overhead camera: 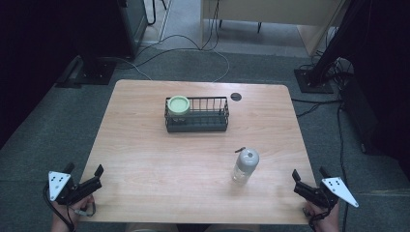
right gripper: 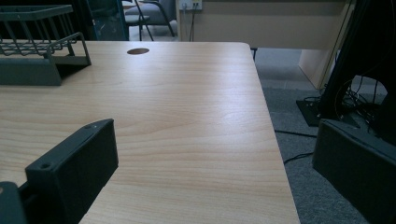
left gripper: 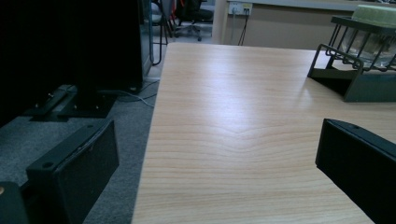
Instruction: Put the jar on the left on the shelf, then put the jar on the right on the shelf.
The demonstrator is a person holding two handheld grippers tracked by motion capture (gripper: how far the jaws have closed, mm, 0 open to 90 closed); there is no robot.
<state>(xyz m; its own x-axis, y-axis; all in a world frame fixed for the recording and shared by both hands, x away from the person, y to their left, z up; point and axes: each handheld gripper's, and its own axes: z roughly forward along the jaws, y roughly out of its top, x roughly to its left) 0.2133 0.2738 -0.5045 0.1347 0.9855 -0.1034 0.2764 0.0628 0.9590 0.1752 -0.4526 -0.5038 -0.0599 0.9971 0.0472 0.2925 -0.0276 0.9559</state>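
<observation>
Wooden table [overhead camera: 145,145] carries a dark wire basket [overhead camera: 203,123] at its far middle, a green-lidded jar [overhead camera: 178,105] standing in its left end. Nearer the right, a clear bottle [overhead camera: 245,165] stands apart. Left gripper [overhead camera: 86,174] and right gripper [overhead camera: 309,175] flank the near corners, jaws spread wide, holding nothing.

Dim, bluish light; soft tabletop [left gripper: 243,116] glare

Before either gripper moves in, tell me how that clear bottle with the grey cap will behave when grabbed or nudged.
The clear bottle stands upright and is taller than it is wide, so a push near its top would probably tip it. Its round body would likely roll once down. The see-through walls look like thin plastic, so it is probably light and may flex under a hard squeeze.
</observation>
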